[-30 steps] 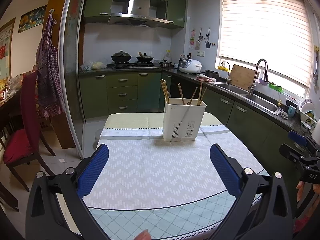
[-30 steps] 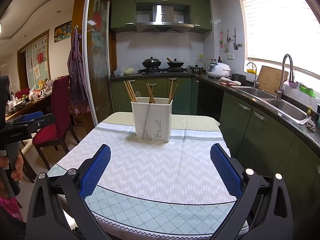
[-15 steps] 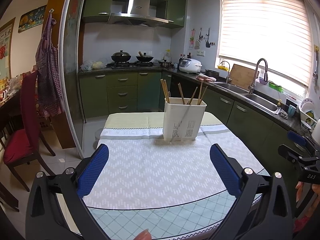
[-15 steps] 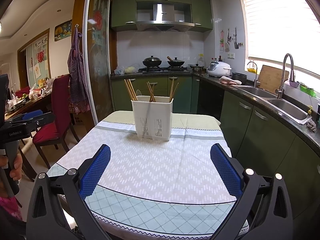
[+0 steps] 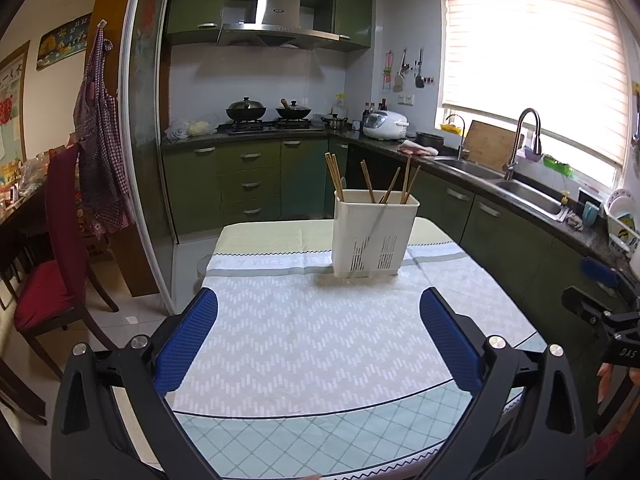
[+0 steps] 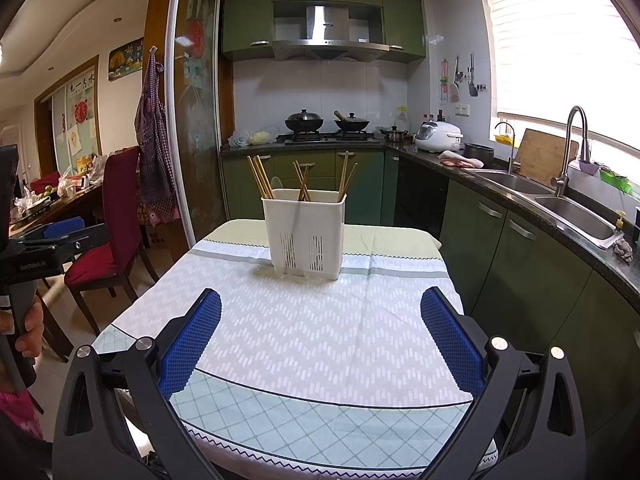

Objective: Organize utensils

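Observation:
A white slotted utensil holder (image 5: 374,236) (image 6: 306,234) stands upright on the far half of the table. Several wooden chopsticks (image 5: 334,176) (image 6: 260,176) lean in it, and a pale spoon tip (image 6: 276,182) shows above its rim. My left gripper (image 5: 318,306) is open above the near part of the table, well short of the holder, nothing between its blue pads. My right gripper (image 6: 320,306) is open too, empty, and also short of the holder. Each gripper shows at the edge of the other's view, held by a hand (image 6: 30,326).
The table wears a white zigzag cloth (image 5: 320,332) over a green check cover (image 6: 312,424). A red-cushioned chair (image 6: 116,224) stands left of the table. Green cabinets, a sink (image 6: 572,216) and a stove with two woks (image 5: 268,112) run along the back and right.
Both grippers have stayed open and nearly still. The right wrist view has crept slightly closer to the holder.

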Available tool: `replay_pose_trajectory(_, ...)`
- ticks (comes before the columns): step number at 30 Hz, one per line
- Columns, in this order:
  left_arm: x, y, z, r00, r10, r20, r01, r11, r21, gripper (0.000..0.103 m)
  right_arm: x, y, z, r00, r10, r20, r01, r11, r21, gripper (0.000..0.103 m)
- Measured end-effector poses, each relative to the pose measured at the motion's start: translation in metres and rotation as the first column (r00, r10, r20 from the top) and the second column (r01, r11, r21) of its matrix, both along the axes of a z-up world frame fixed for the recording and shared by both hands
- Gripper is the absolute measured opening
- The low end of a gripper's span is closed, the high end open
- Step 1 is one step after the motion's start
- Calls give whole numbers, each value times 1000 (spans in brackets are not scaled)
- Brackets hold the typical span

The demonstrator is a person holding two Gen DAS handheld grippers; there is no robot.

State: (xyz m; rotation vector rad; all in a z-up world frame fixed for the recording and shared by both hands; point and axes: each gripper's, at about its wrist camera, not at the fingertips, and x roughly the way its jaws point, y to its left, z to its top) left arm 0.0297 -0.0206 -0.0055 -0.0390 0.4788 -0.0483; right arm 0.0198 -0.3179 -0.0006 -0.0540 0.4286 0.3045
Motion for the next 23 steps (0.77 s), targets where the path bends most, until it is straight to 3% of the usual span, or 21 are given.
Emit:
replay_pose_trajectory(14, 3, 5, -3, 1000, 17, 1, -17, 1000, -21, 96, 1, 1, -7, 1000, 1, -6, -1, 1000, 1, 98)
replay_pose_trajectory(23, 3, 5, -2, 1000, 26, 1, -26, 1000, 4, 96, 2, 3, -15, 1000, -2, -16, 2, 1000, 0, 98)
